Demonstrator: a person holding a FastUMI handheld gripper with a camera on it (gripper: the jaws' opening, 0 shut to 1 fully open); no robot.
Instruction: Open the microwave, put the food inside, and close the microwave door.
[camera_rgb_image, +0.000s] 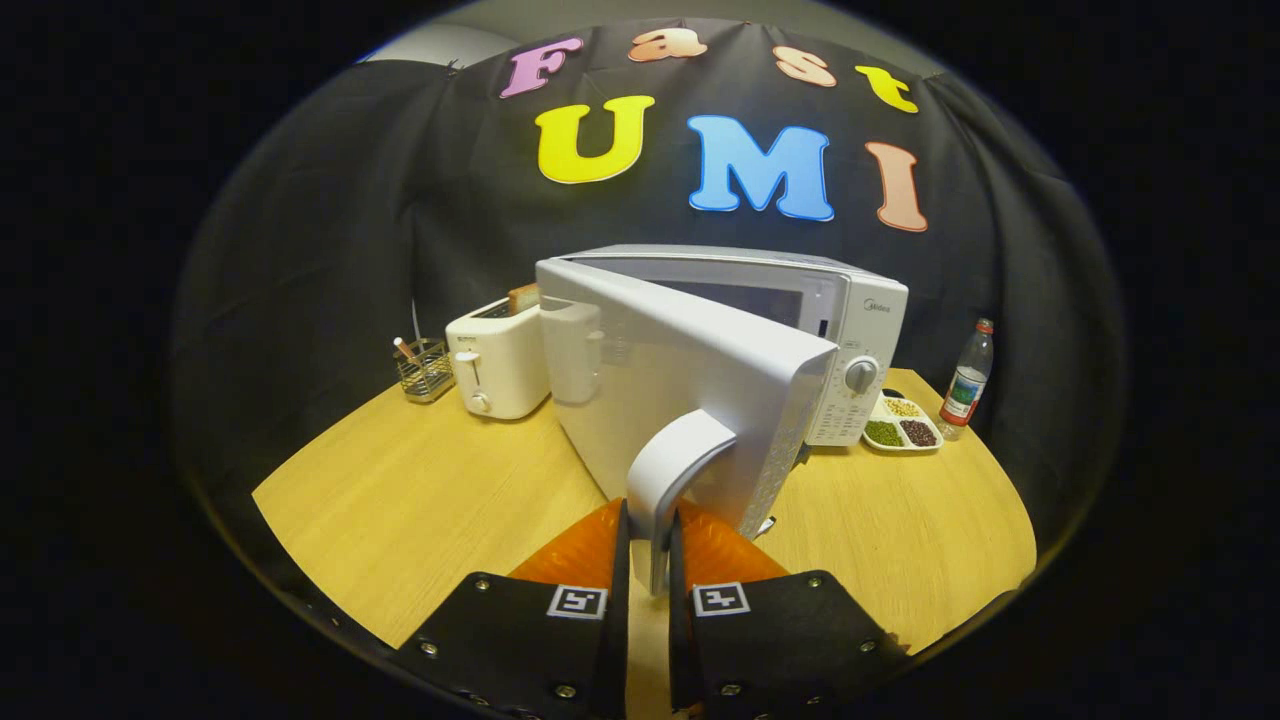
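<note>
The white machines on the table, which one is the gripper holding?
The microwave: the gripper is shut on its door handle, door swung partly open. The toaster sits apart, beyond it.

Your surface (420, 500): light wood, rounded front edge. Microwave (860, 330) stands on it mid-back, door swung out toward you. Toaster (497, 360) just left of microwave; wire basket (424, 372) left of toaster, near back edge. Divided tray (903, 424) with beans just right of microwave; bottle (967, 382) upright beside tray, far right.
</note>
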